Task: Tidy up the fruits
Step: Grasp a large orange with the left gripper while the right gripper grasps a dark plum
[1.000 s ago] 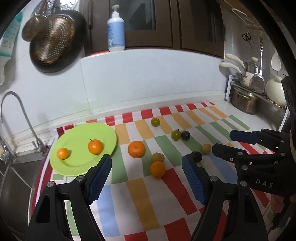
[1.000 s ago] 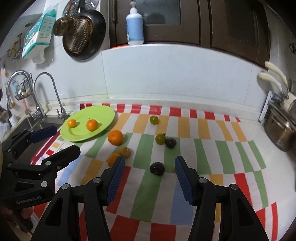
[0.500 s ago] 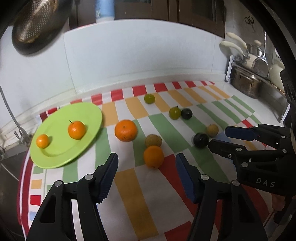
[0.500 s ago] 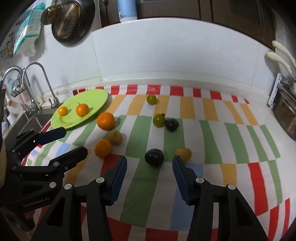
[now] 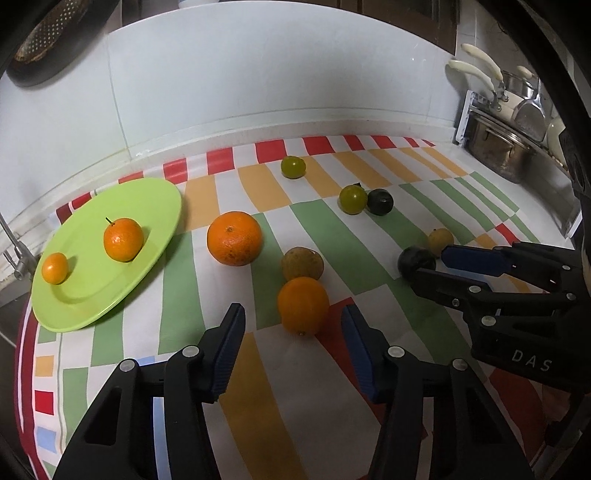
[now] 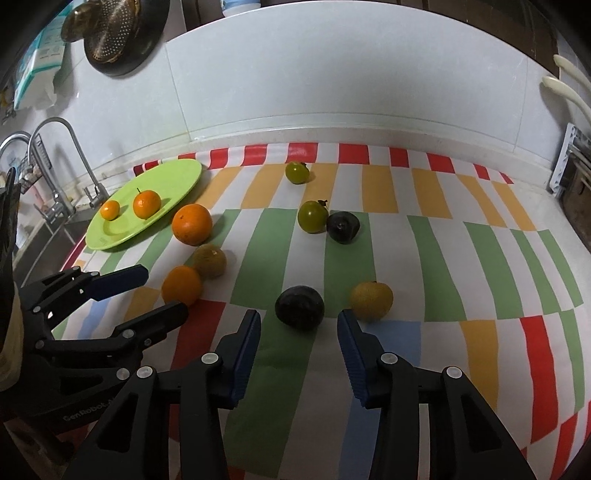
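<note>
On striped tabletop (image 5: 280, 398): both tools closed in over last second — left tool (image 5: 293, 345) jaws apart, now framing orange (image 5: 303, 304); right tool (image 6: 299, 345) apart, bracketing dark fruit (image 6: 300, 307). Grasps likely next — green plate (image 5: 155, 206) holds two.

Colander (image 6: 110, 35) hangs on wall; faucet (image 6: 62, 158) at left; steel pot (image 5: 496, 146) at right.

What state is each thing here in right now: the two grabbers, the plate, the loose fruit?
left gripper: open, around nothing.
right gripper: open, near the dark fruit.
green plate: holds two small oranges.
large orange: on the cloth, off the plate.
</note>
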Available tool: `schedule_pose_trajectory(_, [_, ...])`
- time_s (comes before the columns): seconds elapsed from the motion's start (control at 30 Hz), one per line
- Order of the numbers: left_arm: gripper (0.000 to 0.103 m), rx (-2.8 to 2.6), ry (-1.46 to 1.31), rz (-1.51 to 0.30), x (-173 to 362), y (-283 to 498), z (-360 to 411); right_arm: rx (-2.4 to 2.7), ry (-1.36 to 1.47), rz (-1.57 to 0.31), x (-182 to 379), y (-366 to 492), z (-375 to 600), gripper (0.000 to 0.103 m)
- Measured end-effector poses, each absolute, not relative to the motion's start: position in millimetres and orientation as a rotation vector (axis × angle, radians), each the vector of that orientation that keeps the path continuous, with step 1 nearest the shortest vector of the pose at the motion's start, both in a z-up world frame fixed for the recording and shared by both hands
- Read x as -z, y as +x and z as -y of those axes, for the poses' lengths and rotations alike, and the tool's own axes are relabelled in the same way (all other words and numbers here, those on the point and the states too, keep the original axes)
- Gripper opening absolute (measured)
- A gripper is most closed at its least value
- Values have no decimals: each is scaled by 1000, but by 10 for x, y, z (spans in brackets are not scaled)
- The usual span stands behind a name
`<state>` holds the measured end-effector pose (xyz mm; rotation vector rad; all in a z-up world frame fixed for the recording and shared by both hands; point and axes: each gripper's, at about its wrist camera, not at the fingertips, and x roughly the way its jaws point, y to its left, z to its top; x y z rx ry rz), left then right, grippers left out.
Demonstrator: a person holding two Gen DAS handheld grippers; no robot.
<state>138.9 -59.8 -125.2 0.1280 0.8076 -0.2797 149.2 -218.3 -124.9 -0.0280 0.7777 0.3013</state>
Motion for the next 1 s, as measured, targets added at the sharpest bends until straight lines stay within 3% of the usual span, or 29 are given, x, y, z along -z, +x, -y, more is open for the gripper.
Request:
schedule_pose_trajectory(0.23, [48, 286, 108, -823, 1282, 1448, 616, -306, -35, -786, 1269, 1552, 2168, 44])
schedule_pose_trajectory(0.63, [31, 299, 77, -849, 1323, 1541, 613, -307, -27, -804, 1325, 1645, 2139, 33])
schedule_pose_trajectory(1.0, [31, 298, 64, -815, 1180, 1446, 543, -321, -30, -787, 1236, 1562, 2109, 32])
